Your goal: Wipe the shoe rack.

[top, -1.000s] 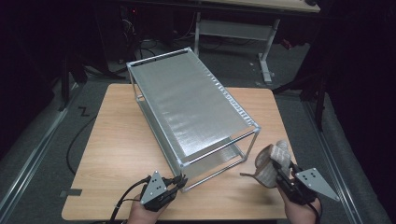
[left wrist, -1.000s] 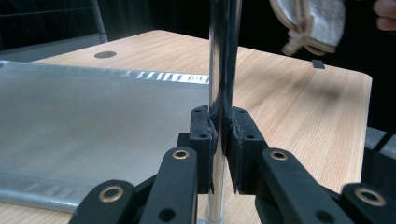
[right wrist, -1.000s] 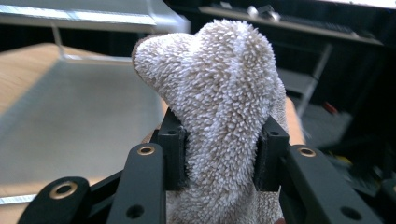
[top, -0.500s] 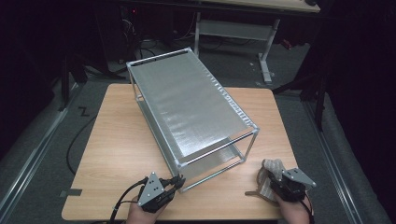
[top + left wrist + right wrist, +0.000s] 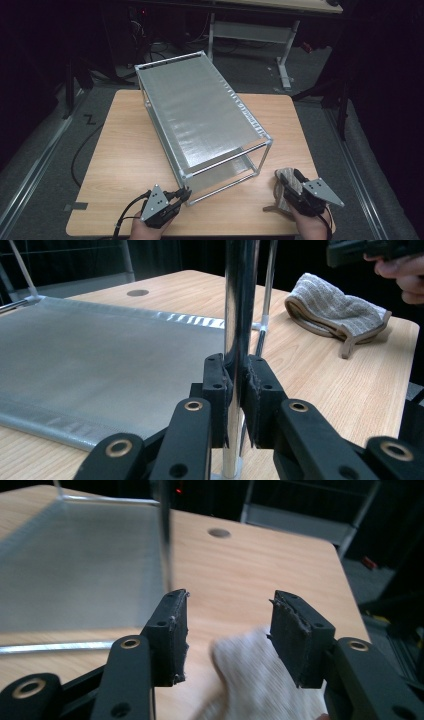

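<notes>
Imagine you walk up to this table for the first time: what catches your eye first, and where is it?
The big silver two-tier rack lying slantwise across the middle of the wooden table stands out first. Next, the left gripper at the near edge, clamped on the rack's shiny near corner post. Then the grey striped cloth on the table's near right corner, with the right gripper over it, its jaws just opened and apart.

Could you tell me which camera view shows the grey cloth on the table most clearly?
The left gripper view: the cloth lies whole and sharp on the table, folded, with a tan edge. The high view shows the cloth small and partly covered by the right gripper. The right gripper view shows a blurred part of it between the open jaws.
</notes>
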Demonstrator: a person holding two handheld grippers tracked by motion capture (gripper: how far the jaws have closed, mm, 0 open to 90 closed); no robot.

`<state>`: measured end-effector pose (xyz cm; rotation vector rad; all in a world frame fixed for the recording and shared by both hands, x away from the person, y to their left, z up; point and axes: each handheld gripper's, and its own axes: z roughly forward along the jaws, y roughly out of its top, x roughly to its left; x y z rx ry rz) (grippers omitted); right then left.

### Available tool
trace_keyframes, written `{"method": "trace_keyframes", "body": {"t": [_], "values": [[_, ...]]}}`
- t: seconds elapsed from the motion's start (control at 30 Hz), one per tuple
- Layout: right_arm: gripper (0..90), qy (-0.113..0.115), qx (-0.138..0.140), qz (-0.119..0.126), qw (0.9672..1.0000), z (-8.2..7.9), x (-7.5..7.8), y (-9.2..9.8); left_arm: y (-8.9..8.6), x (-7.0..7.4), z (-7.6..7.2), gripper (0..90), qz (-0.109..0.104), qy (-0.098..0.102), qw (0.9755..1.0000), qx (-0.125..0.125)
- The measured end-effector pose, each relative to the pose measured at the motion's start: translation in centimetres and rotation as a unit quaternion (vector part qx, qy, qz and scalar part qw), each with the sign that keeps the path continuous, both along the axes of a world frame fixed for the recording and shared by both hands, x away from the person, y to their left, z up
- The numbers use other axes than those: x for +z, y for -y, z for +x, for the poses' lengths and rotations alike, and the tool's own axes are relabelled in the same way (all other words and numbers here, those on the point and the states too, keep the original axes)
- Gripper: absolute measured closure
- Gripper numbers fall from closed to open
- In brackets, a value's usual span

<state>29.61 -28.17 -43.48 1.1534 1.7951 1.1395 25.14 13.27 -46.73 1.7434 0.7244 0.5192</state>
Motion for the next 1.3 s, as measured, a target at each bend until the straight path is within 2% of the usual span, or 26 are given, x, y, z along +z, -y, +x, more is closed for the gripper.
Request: {"method": "trace_keyframes", "body": {"t": [0.1,0.17,0.27,0.3,0.37,0.4,0.47,0.5,0.6,0.63,0.7,0.73,0.83,0.93,1.07,1.13,1.3], "values": [[54.5,0.004,0.02,0.019,0.9996,1.4,0.4,-1.5,-0.2,0.0,-0.2,80.9,0.0,0.0,1.0,0.001],[59.1,0.005,0.04,0.02,0.999,2.6,0.3,-2.6,-0.3,0.0,-0.3,80.9,0.001,-0.001,1.0,0.001],[64.4,-0.012,0.052,0.025,0.9982,4.6,0.0,-3.9,-0.6,0.1,-0.6,80.9,0.005,-0.004,1.0,-0.001],[69.5,-0.014,0.053,0.022,0.9983,5.0,-0.1,-4.2,-0.7,0.1,-0.8,80.9,0.004,-0.004,1.0,0.0],[80.6,-0.008,0.072,0.021,0.9972,5.1,-0.3,-4.8,-0.9,0.1,-1.3,80.9,0.006,-0.005,1.0,-0.001],[80.9,0.0,0.071,0.013,0.9974,5.1,-0.5,-5.2,-1.0,0.1,-1.6,80.9,0.006,-0.005,1.0,-0.002],[81.3,0.003,0.078,0.026,0.9966,5.4,-0.7,-5.4,-0.9,0.2,-2.1,80.9,0.005,-0.006,0.9999,-0.007],[81.2,0.004,0.079,0.022,0.9966,5.6,-0.6,-5.6,-0.8,0.2,-2.3,80.9,0.008,-0.006,0.9999,-0.01],[80.5,0.001,0.074,0.017,0.9971,7.1,-0.5,-6.4,0.2,0.2,-2.4,81.0,0.01,-0.006,0.9997,-0.02],[78.7,0.0,0.07,0.015,0.9975,7.6,-0.5,-6.6,0.8,0.2,-2.3,81.0,0.01,-0.007,0.9995,-0.028],[63.7,-0.01,0.053,0.012,0.9985,8.8,-0.3,-7.0,2.1,0.3,-1.9,80.9,0.013,-0.006,0.9991,-0.039],[62.3,-0.009,0.046,0.02,0.9987,8.9,0.0,-6.8,2.8,0.3,-1.6,80.9,0.013,-0.008,0.9989,-0.044],[59.6,0.016,0.03,0.026,0.9991,7.5,0.7,-5.8,5.1,0.4,-0.6,80.9,0.016,-0.009,0.9978,-0.064],[60.1,0.022,0.037,0.019,0.9989,5.3,0.8,-4.5,8.0,0.5,0.6,80.9,0.016,-0.009,0.9966,-0.08],[61.4,0.021,0.038,0.037,0.9983,2.5,0.2,-2.7,11.7,0.5,2.5,80.7,0.014,-0.007,0.9964,-0.084],[61.4,0.023,0.039,0.037,0.9983,1.3,-0.1,-2.1,13.3,0.5,3.5,80.7,0.014,-0.008,0.9964,-0.084],[61.8,0.03,0.04,0.045,0.9977,-0.6,-0.4,-1.3,16.5,0.5,6.1,80.6,0.007,-0.015,0.9966,-0.081]]}}
